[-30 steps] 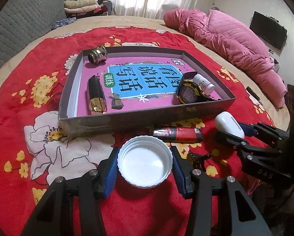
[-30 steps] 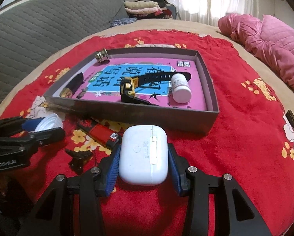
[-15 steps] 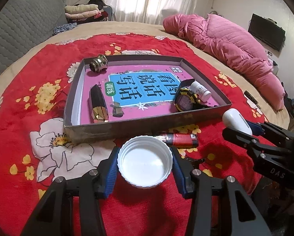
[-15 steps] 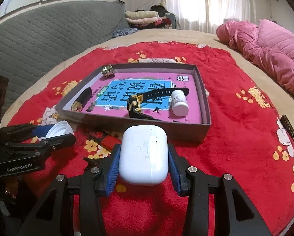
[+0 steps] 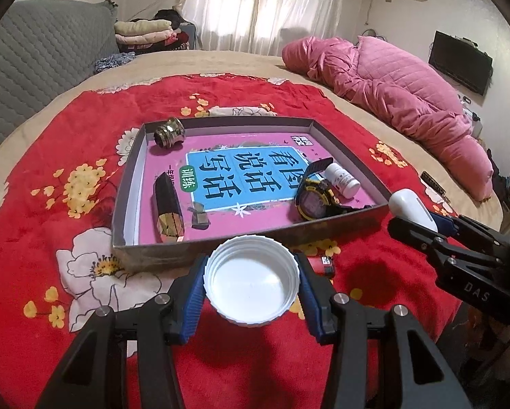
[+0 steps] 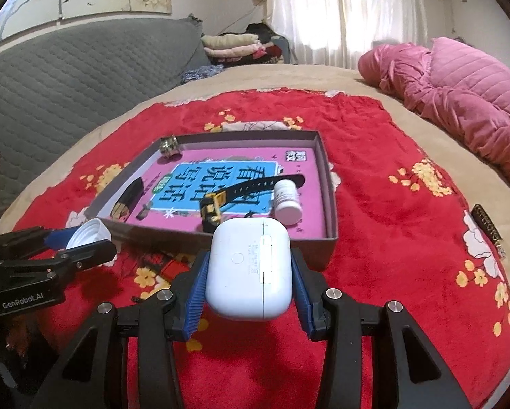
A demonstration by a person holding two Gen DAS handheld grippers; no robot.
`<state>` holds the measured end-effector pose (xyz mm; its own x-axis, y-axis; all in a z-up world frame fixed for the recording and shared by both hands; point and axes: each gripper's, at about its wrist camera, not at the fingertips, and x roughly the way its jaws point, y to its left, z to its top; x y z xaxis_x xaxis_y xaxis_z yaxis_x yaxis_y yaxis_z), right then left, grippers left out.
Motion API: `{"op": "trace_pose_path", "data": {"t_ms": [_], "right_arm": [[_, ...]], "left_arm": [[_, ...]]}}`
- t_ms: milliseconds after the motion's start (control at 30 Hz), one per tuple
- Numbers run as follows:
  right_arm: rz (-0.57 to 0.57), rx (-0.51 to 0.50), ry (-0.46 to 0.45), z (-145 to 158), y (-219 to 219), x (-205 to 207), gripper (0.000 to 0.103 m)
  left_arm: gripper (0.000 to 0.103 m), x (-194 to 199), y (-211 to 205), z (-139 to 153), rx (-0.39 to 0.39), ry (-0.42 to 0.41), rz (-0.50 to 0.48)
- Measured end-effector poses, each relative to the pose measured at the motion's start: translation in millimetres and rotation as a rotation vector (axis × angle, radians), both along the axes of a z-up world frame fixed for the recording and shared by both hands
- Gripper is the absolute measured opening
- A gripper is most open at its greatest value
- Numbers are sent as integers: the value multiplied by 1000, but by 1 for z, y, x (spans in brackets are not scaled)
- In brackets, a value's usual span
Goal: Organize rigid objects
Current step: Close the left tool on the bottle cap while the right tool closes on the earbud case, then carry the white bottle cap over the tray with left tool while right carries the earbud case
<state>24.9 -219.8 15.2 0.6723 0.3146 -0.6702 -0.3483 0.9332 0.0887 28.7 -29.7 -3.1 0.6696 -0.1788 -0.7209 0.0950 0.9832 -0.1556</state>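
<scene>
Left claw [image 5: 251,281] is clamped on the white cap [image 5: 251,281], right claw [image 6: 249,271] grips the earbud case [image 6: 249,271], both hovering at the tray's [image 5: 220,245] 6 o'clock edge. Both seem light, stiff and slick, so side grips suit them.

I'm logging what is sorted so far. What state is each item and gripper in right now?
left gripper: shut on white cap
right gripper: shut on earbud case
earbud case: lid closed
tray: open-topped, on the blanket
watch: in tray
pill bottle: capped, lying in tray
lighter: outside tray
</scene>
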Motion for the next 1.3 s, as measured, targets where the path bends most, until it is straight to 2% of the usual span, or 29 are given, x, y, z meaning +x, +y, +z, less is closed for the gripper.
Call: {"op": "trace_pose_path", "data": {"t_ms": [433, 700, 1067, 1300], "right_arm": [[-46, -14, 5, 2, -4, 14, 46], [-79, -33, 11, 4, -3, 38, 46], [-82, -78, 27, -2, 5, 54, 46], [-87, -100, 42, -12, 13, 66, 46]], "left_arm": [[50, 33, 6, 3, -17, -33, 43], [50, 52, 10, 3, 19, -73, 63], [50, 76, 15, -12, -18, -52, 66], [50, 83, 15, -19, -13, -45, 50]]}}
